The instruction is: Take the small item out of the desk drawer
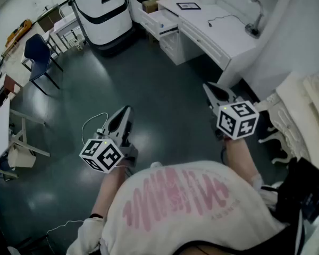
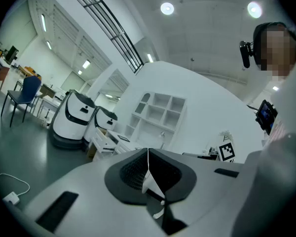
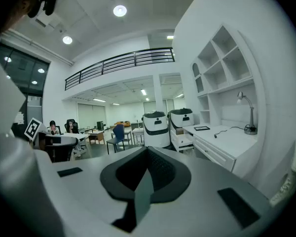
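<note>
Both sets of jaws are pinched fully together with nothing in them, left gripper and right gripper alike, and the open desk drawer is well away across the dark floor, its small item too tiny to spot.

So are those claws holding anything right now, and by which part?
Nothing. The left claw and the right claw are both shut and empty, away from the white desk.
</note>
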